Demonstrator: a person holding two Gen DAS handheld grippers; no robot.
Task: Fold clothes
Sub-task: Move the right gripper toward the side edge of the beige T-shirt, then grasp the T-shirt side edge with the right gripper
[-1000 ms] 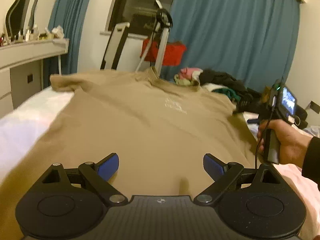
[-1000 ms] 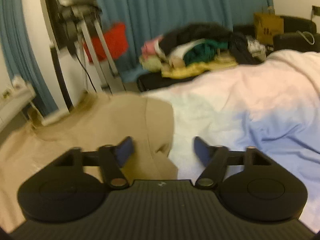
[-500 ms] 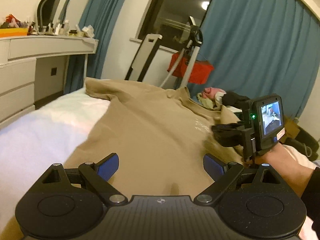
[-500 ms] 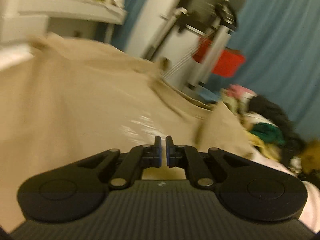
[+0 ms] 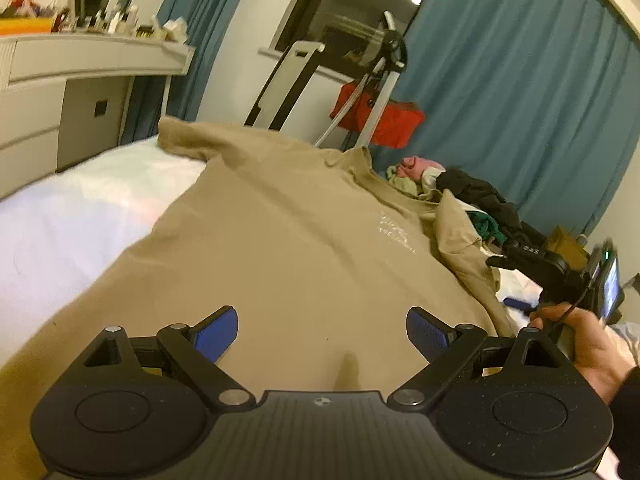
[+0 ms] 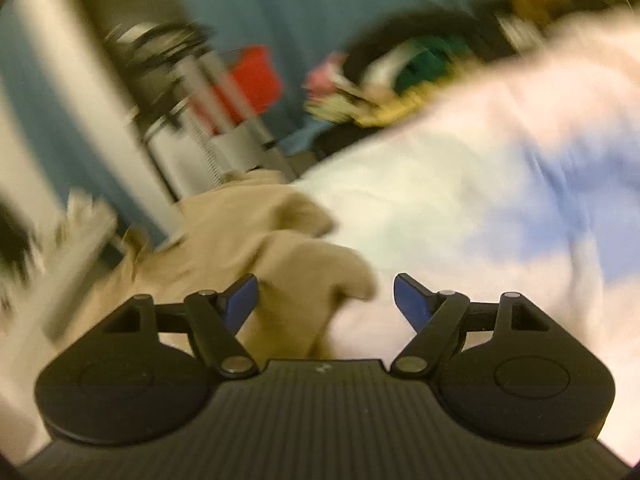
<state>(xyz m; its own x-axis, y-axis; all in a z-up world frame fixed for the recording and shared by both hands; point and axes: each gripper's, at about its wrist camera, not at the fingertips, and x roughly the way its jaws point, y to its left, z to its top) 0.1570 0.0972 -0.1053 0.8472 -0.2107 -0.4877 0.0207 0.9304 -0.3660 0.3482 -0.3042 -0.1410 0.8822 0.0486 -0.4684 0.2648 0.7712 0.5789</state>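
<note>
My left claw (image 5: 322,330) hangs low over the hem end of one tan T-shirt (image 5: 288,240), its two blue-padded fingers (image 5: 218,330) spread wide with nothing between them. The shirt is soft matte knit, lying mostly flat and lightly creased on the bed (image 5: 80,216), which has a smooth white cover. Its long axis runs away from me: hem nearest, ribbed collar (image 5: 360,160) farthest, a small pale chest print (image 5: 396,236) between. One sleeve (image 5: 188,140) stretches out flat to the far left; the other sleeve (image 5: 460,232) is rumpled and folded inward on the right. My right claw (image 6: 326,300) is also spread apart and empty, just above that rumpled sleeve edge (image 6: 280,248); this view is badly blurred. In the left view I see my right hand (image 5: 580,344) gripping the black handle at the shirt's right side. Beyond the bed lie one heap of mixed clothes (image 5: 460,188), one red bag (image 5: 376,114) on a metal stand, blue pleated curtains (image 5: 500,80), and a white dresser (image 5: 80,80).
</note>
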